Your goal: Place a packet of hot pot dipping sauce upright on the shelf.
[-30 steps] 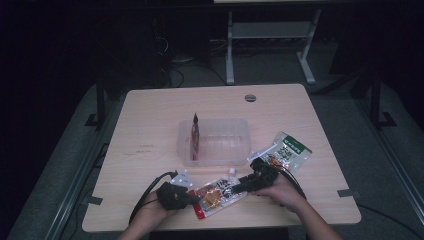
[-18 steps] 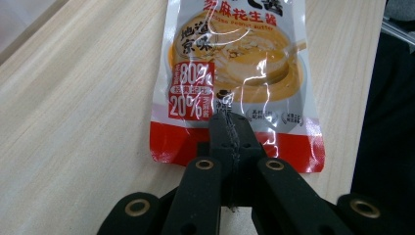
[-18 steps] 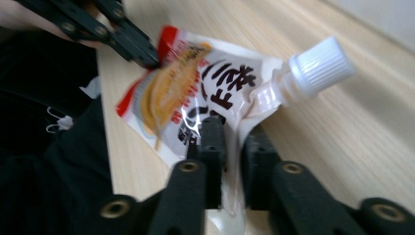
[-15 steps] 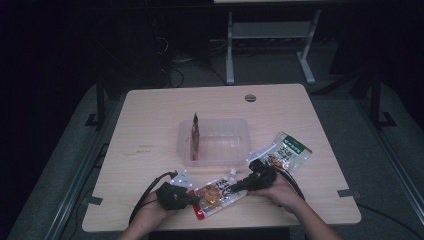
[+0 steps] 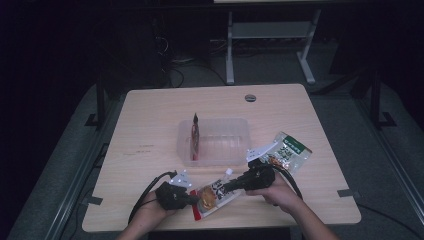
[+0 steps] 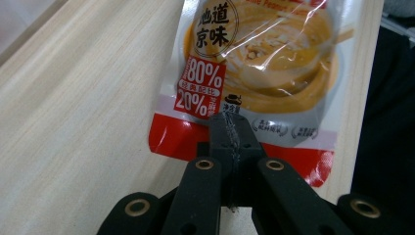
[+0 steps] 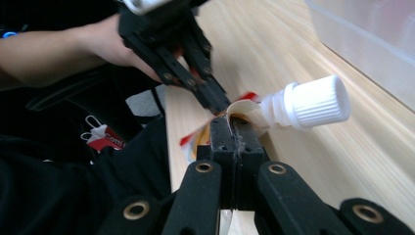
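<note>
A spouted sauce pouch printed with orange noodles lies near the table's front edge, held between both grippers. My left gripper is shut on its red bottom edge; the left gripper view has the jaws closed on the pouch. My right gripper is shut on the pouch's top end. In the right gripper view its jaws pinch the foil just beside the white screw cap, and the left gripper meets the pouch from the far side.
A clear plastic container stands at the middle of the table, with a brown packet upright at its left end. A green snack bag lies to the right of the right hand. A round grommet sits near the far edge.
</note>
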A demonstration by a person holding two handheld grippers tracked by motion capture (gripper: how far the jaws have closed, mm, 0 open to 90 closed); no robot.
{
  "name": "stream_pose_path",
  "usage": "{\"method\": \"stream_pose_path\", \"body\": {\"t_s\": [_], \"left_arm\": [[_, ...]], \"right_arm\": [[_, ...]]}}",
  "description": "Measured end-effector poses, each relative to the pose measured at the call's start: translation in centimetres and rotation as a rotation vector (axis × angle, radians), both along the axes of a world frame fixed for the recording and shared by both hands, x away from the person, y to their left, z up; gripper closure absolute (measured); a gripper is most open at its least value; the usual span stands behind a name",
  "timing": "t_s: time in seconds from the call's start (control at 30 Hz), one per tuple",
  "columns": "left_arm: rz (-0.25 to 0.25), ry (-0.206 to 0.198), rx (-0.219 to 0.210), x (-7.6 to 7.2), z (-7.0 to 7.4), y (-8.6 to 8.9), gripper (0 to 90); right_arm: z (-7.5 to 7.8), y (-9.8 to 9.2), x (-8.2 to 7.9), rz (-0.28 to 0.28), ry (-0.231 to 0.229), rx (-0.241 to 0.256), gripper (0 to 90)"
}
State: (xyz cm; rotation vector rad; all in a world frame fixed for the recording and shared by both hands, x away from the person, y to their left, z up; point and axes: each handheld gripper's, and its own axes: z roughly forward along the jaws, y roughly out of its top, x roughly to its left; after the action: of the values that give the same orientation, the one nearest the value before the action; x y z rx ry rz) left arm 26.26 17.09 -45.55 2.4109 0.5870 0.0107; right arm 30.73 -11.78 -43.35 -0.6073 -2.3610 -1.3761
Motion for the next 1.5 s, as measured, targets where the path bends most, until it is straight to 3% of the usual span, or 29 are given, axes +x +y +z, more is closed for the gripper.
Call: {"method": "stream_pose_path", "body": {"t_s": [0.27,0.43,0.67,1.0,1.3,1.5], "left_arm": [[-0.007,-0.023,0.017,0.0,0.2,0.2,89.9],[0.021,0.0,-0.027,0.2,0.3,0.5,89.8],[-0.013,-0.033,-0.058,-0.3,0.9,0.2,89.5],[-0.015,-0.055,-0.133,-0.3,1.6,0.7,73.8],[-0.042,-0.056,-0.131,-0.6,1.7,1.1,54.1],[-0.029,-0.062,-0.131,-0.9,1.9,1.6,44.7]], "right_arm": [[1.1,1.2,-0.9,0.044,-0.034,0.046,89.9],[1.5,1.7,-1.3,0.062,-0.044,0.08,90.0],[2.5,2.1,-1.7,0.071,-0.069,0.122,90.0],[3.3,1.6,-1.8,0.038,-0.085,0.163,90.0],[3.9,0.4,-1.5,-0.003,-0.112,0.179,90.0],[4.4,-0.3,-1.3,-0.033,-0.122,0.178,90.0]]}}
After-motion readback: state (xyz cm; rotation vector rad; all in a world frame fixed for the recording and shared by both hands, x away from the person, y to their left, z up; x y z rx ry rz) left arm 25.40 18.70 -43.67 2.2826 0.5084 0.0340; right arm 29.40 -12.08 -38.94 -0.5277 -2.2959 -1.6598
